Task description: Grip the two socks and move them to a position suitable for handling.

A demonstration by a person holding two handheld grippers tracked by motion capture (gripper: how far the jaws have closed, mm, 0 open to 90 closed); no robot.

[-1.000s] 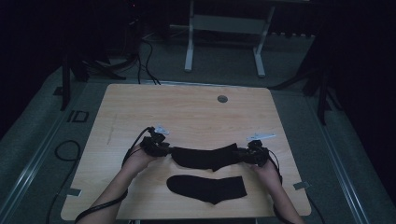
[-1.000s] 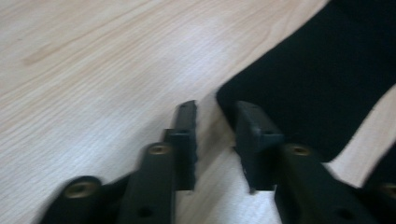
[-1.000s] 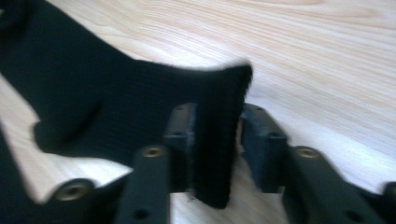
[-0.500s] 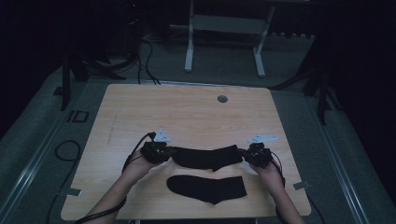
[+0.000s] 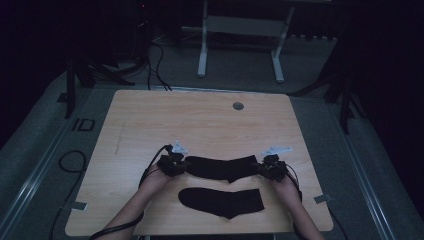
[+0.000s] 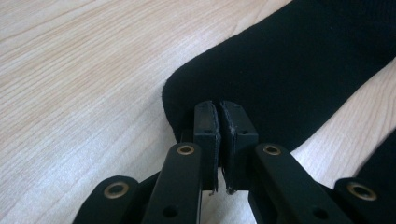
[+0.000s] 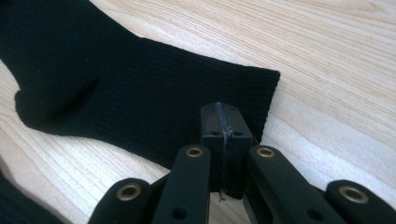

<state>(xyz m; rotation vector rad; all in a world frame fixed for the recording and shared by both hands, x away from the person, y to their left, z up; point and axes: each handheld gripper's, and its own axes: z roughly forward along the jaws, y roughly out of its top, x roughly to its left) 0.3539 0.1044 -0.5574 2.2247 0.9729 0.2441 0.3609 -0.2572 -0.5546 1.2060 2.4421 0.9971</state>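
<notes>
Far sock (image 5: 222,167) on table (image 5: 150,125), behind near sock (image 5: 222,201).

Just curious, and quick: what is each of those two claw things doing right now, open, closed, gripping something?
Left gripper: closed, pinching the toe end of the far black sock.
Right gripper: closed, pinching that sock's cuff end.
</notes>
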